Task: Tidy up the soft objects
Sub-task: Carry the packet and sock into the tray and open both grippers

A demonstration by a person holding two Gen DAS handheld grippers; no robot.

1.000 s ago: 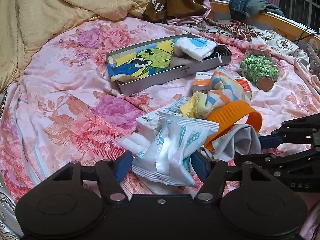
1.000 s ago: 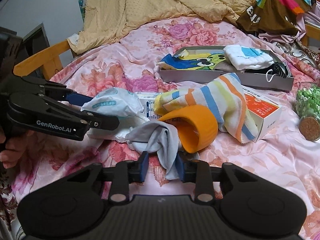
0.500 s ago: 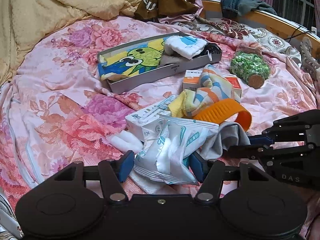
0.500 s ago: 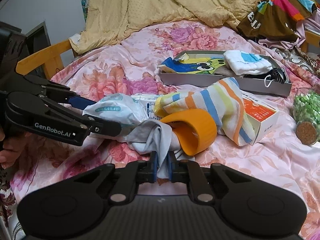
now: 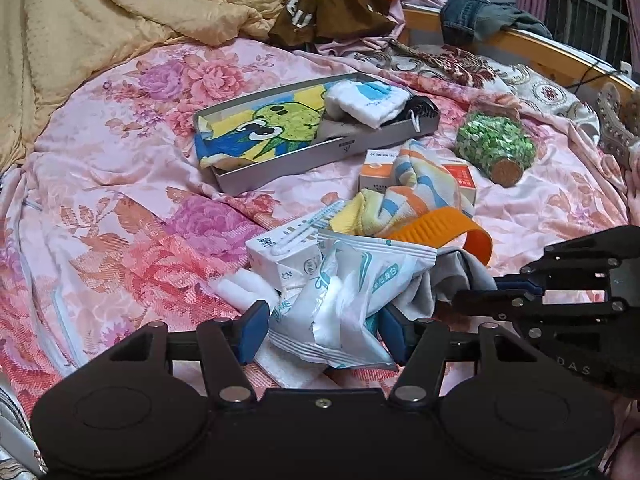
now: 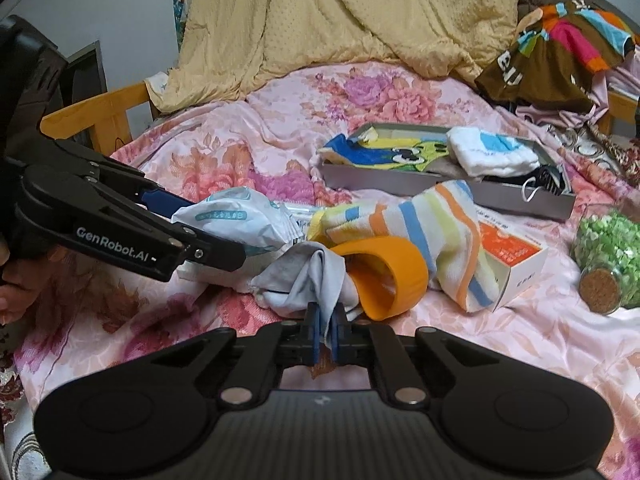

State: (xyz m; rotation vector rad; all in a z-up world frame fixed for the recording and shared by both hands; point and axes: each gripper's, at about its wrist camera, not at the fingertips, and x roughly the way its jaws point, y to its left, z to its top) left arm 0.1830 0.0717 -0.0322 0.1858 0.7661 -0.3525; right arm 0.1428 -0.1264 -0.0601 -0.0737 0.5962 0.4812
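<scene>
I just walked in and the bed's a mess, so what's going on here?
A person is sorting soft things on the bed with a gripper in each hand. The right gripper is shut on a grey cloth beside an orange band. The left gripper has a white plastic packet between its fingers. A grey tray farther back already holds a cartoon towel and a white sock. A striped sock lies loose over an orange box.

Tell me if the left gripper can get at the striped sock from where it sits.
Probably not yet: the left gripper has the white packet between its jaws, and the orange band and white box lie before the striped sock.
</scene>
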